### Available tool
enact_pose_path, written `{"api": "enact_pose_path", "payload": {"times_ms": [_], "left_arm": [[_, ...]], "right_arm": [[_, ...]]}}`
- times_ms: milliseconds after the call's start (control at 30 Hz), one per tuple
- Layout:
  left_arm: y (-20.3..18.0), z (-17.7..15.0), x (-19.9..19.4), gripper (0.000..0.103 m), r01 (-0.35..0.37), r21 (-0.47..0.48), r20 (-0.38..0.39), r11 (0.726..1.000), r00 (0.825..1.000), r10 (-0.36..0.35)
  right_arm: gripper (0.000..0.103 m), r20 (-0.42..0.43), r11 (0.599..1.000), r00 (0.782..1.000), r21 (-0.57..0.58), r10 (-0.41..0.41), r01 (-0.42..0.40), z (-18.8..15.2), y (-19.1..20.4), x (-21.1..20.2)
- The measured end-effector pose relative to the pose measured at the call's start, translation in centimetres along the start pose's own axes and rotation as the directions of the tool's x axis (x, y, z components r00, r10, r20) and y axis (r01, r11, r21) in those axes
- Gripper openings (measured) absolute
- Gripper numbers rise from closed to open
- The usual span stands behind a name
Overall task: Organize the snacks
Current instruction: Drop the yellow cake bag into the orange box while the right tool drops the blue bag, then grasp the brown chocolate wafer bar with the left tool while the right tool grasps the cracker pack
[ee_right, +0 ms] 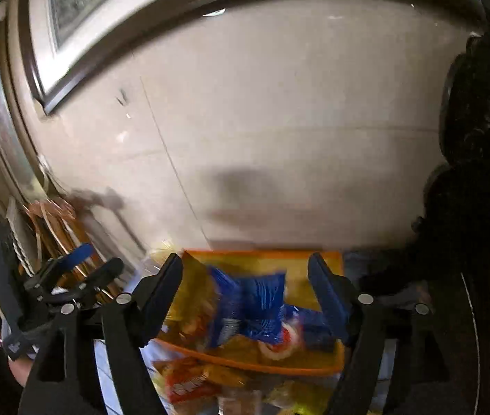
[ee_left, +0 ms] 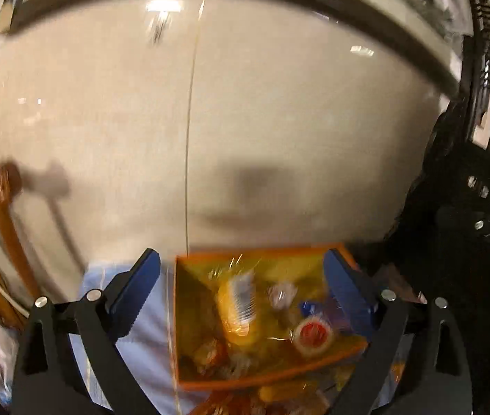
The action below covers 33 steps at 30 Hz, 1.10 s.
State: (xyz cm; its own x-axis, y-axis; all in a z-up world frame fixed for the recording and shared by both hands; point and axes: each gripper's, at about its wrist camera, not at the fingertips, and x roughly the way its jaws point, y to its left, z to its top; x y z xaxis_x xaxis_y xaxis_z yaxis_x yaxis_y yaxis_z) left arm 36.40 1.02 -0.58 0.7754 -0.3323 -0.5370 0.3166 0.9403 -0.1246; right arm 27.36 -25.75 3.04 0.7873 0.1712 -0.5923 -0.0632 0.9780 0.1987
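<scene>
Left wrist view showed the left gripper (ee_left: 241, 294) spread wide and holding nothing, its blue pads either side of an orange tray (ee_left: 317, 251) at the lower centre of the frame. The tray held loose snacks, among them a round red-and-white sweet (ee_left: 314, 333). Right wrist view showed the right gripper (ee_right: 246, 297) also well apart and empty, above a blue packet (ee_right: 251, 306) in the same tray; a red-and-yellow packet (ee_right: 184, 378) lay outside its near rim, lower left. Everything was smeared by motion, so the sensible way, I judged, was to slow, choose one loose packet, and close only once the pads bracketed it squarely
</scene>
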Motion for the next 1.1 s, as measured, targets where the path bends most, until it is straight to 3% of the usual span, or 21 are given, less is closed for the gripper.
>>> {"api": "enact_pose_path", "payload": {"times_ms": [100,233,367,467,633,733,933,1100], "left_arm": [[1.1,-3.8,0.4,0.093,-0.015,0.028,-0.055,0.999,0.998,0.016],[2.8,-9.8,-0.8,0.093,0.015,0.017,-0.126,1.0,0.992,-0.013],[2.9,-15.7,-2.9,0.093,0.098,0.03,-0.185,0.995,0.978,-0.091],[2.5,-20.4,-4.6,0.093,0.151,0.104,-0.24,0.983,0.963,-0.123],[1.5,-27.6,-7.9,0.093,0.218,0.229,-0.312,0.949,0.94,-0.14],[0.9,-30.1,-8.9,0.093,0.23,0.287,-0.331,0.93,0.935,-0.129],[-0.4,-32.2,-9.6,0.093,0.232,0.342,-0.344,0.911,0.933,-0.108],[-1.1,-33.5,-8.5,0.092,0.261,0.395,-0.381,0.881,0.919,-0.101]], "right_arm": [[0.075,-0.056,1.0,0.998,-0.018,-0.027,0.026,-3.7,-0.6,0.7],[0.075,-0.178,0.997,0.983,0.033,-0.056,0.063,-10.0,-2.1,2.2],[0.075,-0.316,0.992,0.944,0.053,-0.092,0.115,-16.9,-3.2,3.7],[0.075,-0.391,0.987,0.913,0.054,-0.12,0.153,-21.2,-3.5,4.1],[0.079,-0.448,0.985,0.886,0.055,-0.122,0.163,-24.4,-2.9,4.6],[0.08,-0.462,0.987,0.877,0.027,-0.13,0.161,-25.0,-2.1,5.0],[0.08,-0.47,0.987,0.871,0.001,-0.142,0.161,-25.6,-1.4,4.8],[0.08,-0.475,0.985,0.866,-0.005,-0.154,0.173,-25.7,-1.6,4.7]]}}
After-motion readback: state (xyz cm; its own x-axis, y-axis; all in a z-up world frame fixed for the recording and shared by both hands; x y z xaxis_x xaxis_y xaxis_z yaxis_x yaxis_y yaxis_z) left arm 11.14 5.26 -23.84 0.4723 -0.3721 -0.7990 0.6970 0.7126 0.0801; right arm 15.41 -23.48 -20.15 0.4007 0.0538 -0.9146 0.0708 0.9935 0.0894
